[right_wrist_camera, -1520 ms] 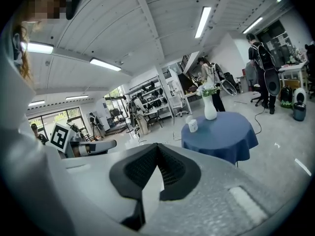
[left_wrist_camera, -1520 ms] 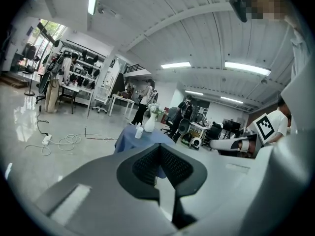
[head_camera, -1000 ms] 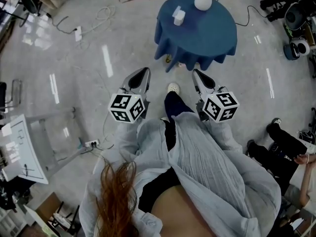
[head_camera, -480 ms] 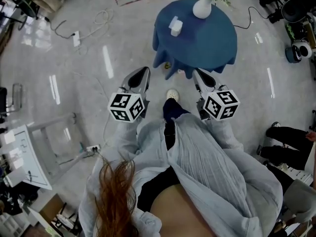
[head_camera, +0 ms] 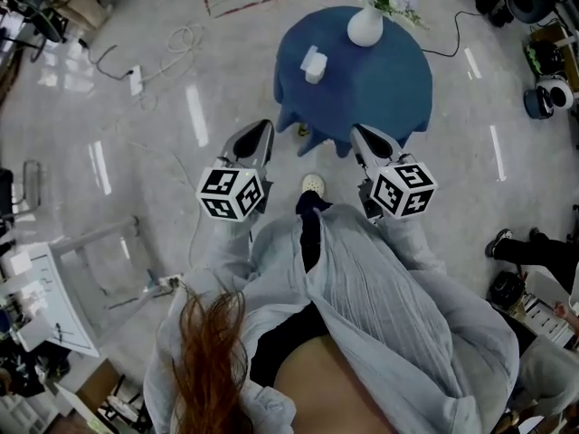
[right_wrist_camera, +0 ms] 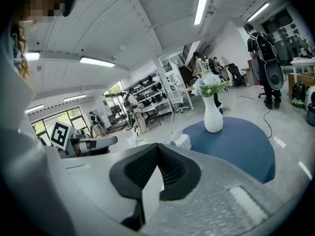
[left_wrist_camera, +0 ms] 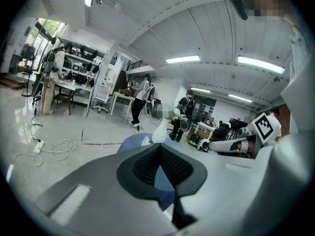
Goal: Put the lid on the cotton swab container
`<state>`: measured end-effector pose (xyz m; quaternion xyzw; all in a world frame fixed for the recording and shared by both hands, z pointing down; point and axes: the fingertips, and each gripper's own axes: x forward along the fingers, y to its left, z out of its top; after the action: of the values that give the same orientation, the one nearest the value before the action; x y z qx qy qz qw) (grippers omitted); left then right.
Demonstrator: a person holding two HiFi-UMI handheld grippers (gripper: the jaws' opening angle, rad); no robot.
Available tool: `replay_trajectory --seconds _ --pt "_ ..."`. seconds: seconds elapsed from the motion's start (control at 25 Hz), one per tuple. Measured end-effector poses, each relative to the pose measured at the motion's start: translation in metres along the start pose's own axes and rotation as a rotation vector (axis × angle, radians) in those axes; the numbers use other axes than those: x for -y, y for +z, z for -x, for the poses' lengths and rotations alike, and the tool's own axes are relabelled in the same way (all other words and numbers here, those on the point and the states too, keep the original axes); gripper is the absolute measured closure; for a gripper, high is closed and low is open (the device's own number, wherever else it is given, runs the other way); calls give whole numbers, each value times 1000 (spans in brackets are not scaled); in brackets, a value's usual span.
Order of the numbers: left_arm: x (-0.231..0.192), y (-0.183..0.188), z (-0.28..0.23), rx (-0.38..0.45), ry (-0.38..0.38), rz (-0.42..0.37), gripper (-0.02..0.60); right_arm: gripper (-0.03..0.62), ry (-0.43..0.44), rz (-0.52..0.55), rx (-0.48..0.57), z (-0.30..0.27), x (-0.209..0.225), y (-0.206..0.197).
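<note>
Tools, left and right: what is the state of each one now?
Left tool: closed, holding nothing.
Right tool: closed, holding nothing.

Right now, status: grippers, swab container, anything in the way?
Left gripper shut, empty; right gripper shut, empty. Cotton swab container on blue table ahead, untouched. Vase stands apart; nothing between.

Front approach to surface (head_camera: 384, 80) open: near and right parts bare. Vase (head_camera: 365, 27) stands at the far edge. Cotton swab container (head_camera: 313, 63) sits on the left part, apart from the vase. Left tool (head_camera: 261, 130) and right tool (head_camera: 360, 134) hang short of the near edge, nothing ahead of either. Cables (head_camera: 181, 39) lie on the floor (head_camera: 163, 107), well left of the surface.
</note>
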<state>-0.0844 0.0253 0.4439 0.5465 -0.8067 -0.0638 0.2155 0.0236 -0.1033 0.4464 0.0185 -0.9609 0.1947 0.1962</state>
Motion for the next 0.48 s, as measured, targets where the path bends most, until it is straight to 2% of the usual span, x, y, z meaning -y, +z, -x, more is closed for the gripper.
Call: replay_trajectory --seconds 0.28,0.48 --pt "1 8 -26 8 6 -18 563 592 9 -15 31 -13 23 15" --pt "-1 4 -26 -10 7 1 563 592 10 -53 24 -12 22 6"
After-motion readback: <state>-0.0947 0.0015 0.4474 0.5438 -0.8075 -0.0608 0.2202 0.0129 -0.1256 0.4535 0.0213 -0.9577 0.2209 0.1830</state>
